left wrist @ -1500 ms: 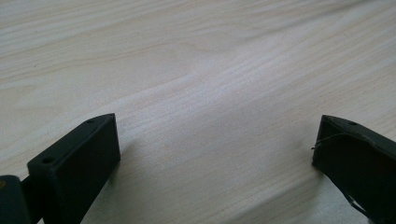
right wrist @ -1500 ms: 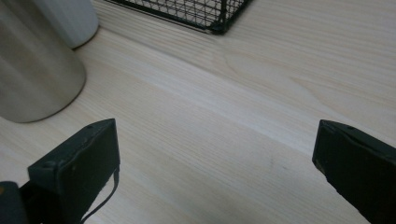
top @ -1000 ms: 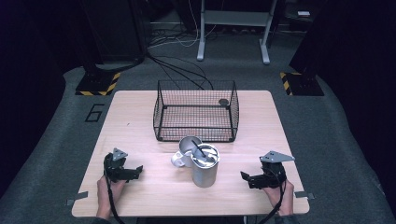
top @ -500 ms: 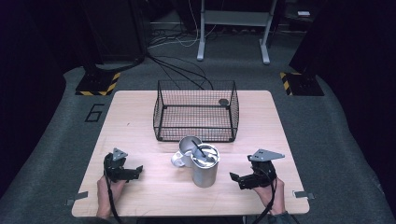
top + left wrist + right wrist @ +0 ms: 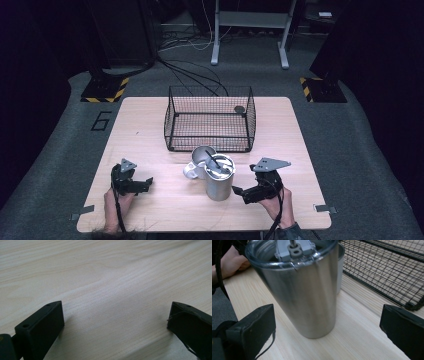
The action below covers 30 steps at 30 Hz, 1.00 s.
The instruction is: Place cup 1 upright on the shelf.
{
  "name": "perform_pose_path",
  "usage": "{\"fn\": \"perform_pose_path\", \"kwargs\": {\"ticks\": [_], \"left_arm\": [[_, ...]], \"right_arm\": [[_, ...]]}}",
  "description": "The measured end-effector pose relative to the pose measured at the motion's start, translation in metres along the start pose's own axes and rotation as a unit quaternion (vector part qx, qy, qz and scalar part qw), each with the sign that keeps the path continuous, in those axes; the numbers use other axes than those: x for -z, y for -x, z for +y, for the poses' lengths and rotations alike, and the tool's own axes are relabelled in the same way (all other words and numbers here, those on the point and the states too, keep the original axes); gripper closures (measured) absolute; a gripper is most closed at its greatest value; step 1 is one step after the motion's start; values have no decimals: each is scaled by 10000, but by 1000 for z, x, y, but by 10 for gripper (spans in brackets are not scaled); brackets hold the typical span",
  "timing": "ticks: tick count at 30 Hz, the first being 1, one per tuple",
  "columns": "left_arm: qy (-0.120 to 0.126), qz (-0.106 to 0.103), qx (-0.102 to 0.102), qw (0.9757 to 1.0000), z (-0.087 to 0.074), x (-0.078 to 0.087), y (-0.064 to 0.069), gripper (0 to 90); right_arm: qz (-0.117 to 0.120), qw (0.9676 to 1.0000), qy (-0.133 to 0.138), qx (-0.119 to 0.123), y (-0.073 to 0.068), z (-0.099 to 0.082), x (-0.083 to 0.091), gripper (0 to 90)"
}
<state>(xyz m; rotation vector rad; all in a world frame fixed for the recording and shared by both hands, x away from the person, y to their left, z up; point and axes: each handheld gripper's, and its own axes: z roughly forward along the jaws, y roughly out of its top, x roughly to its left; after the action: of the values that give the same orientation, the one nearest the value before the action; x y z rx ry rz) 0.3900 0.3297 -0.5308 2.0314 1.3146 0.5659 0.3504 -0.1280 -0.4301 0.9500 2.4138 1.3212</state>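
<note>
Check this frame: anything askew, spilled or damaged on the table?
Nothing stands out. The steel tumbler stands upright with its lid on, the white mug right behind it, the wire basket square on the table. No spill shows.

I think I am working in a lab or a test room, not a home. The wooden table (image 5: 150,130) stands alone on grey carpet (image 5: 350,150), with dark black walls all around it. A number six (image 5: 101,120) is marked on the floor by the table. Two black stands with yellow and black warning stripes (image 5: 105,93) sit at the far corners. Black cables (image 5: 195,75) run loose over the floor behind the table. A grey metal frame (image 5: 250,30) on two legs stands at the back. Small grey tape marks (image 5: 324,208) sit at the table's near corners.
</note>
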Motion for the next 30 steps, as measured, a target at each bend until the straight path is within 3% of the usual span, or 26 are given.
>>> {"fn": "perform_pose_path", "kwargs": {"ticks": [6,15,30], "left_arm": [[24,10,3,10000,0,0,0,4],[39,16,8,10000,0,-1,0,5],[40,16,10,10000,0,-1,0,5]], "right_arm": [[132,9999,17,99,-8,10,-9,0],[146,9996,20,250,-16,20,-23,0],[238,9993,91,281,-21,29,-39,0]]}}
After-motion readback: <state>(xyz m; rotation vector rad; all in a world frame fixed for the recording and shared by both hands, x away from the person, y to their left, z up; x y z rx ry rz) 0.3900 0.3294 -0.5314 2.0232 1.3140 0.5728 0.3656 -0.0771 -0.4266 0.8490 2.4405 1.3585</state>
